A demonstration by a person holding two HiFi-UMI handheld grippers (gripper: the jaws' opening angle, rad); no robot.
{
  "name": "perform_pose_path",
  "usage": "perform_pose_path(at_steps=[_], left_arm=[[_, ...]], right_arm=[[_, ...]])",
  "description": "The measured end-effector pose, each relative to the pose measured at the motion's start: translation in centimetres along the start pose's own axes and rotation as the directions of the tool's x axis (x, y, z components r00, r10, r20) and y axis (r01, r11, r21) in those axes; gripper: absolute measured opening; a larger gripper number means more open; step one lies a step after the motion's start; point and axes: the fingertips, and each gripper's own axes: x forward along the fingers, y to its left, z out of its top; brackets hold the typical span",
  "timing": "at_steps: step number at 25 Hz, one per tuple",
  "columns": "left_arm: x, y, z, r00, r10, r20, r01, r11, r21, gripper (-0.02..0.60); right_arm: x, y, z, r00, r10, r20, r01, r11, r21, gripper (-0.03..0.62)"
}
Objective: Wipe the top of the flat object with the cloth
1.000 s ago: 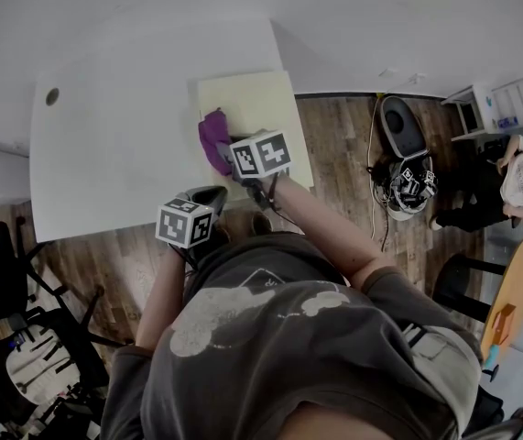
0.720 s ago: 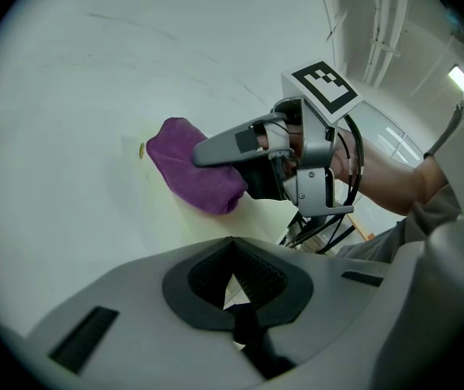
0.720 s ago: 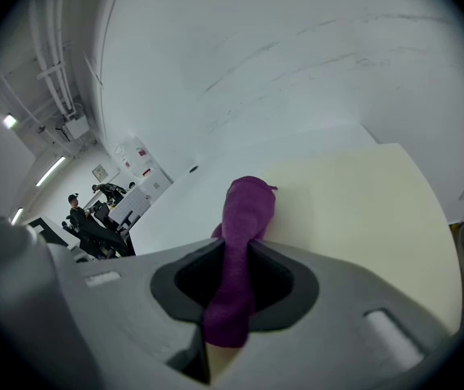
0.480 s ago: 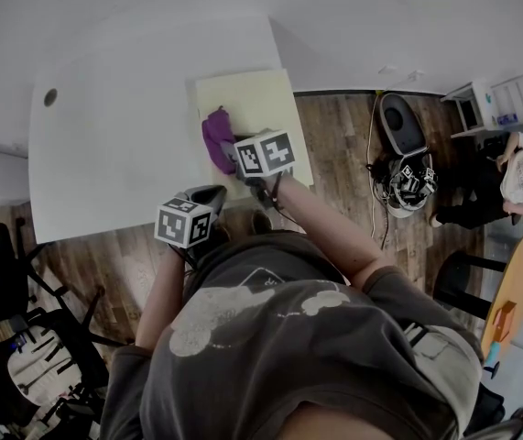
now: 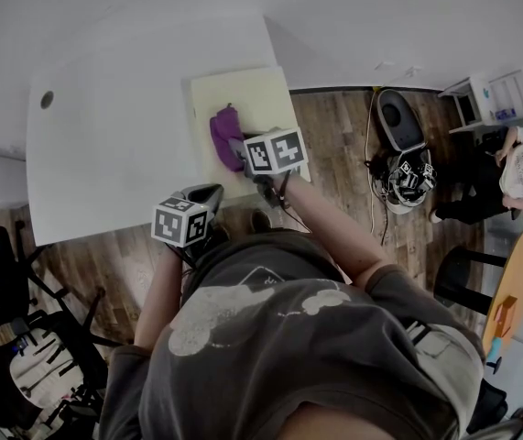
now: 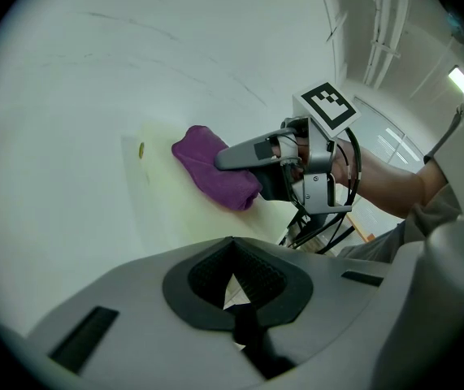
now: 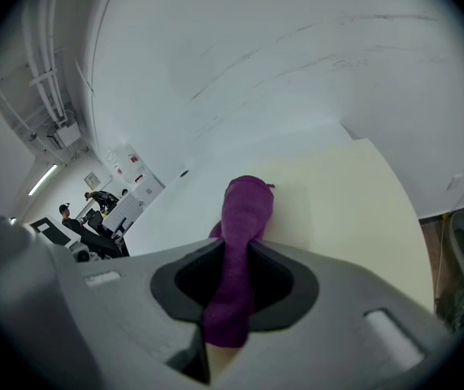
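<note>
nearest the person, the left gripper (image 5: 204, 193) hangs just off the near left corner of the flat board (image 5: 259, 94). its jaws are brought together with nothing between them, and only a sliver of light shows through the pads. a little farther in, the right gripper (image 5: 245, 157) reaches over the board's near edge, its jaws clamped on a purple cloth (image 5: 227, 134). the cloth is a soft, fuzzy bundle rolled into a thick sausage shape. one end is pinched in the jaws and the rest lies out ahead, resting on the board's left part. the board itself is pale cream, thin, plain and matt, a rectangle lying flat. it sits on a white table (image 5: 105, 136), which spreads away left of the board and beyond it. wooden floor shows just past the board's right edge.
</note>
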Motion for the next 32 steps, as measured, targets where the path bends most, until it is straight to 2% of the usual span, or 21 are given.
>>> perform_pose_path(at_steps=[32], left_arm=[[-0.1, -0.2, 0.2, 1.000, 0.014, 0.011, -0.013, 1.000, -0.013, 0.000]], right_arm=[[-7.3, -9.5, -1.4, 0.982, -0.157, 0.102, 0.145, 0.982, 0.121, 0.075]])
